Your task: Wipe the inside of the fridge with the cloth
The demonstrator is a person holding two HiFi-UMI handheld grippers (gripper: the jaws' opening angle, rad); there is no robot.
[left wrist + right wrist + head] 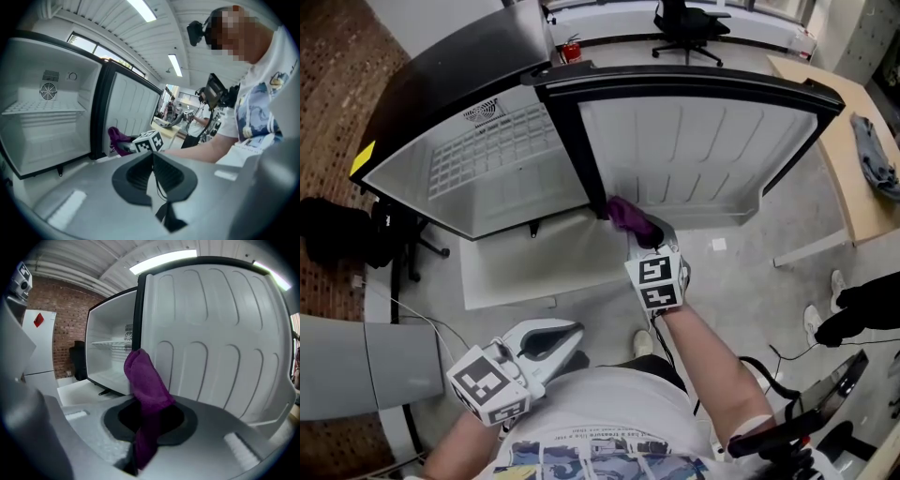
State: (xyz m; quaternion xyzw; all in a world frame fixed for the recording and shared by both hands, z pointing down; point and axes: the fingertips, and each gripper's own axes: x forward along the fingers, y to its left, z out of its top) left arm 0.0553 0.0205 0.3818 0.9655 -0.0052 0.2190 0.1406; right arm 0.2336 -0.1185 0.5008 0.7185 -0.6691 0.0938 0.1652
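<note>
Two tools: left tool (152, 155) together, empty; right tool (146, 425) clamped on cloth (146, 380), tips buried.

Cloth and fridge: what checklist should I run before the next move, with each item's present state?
1. The fridge door is open: ok.
2. The cloth is clamped in the right gripper: ok.
3. The cloth is inside the fridge compartment: not ok, it sits by the door's hinge edge.
4. The left gripper is shut, empty and clear of the fridge: ok.
5. The cloth touches a surface: cannot tell.
</note>
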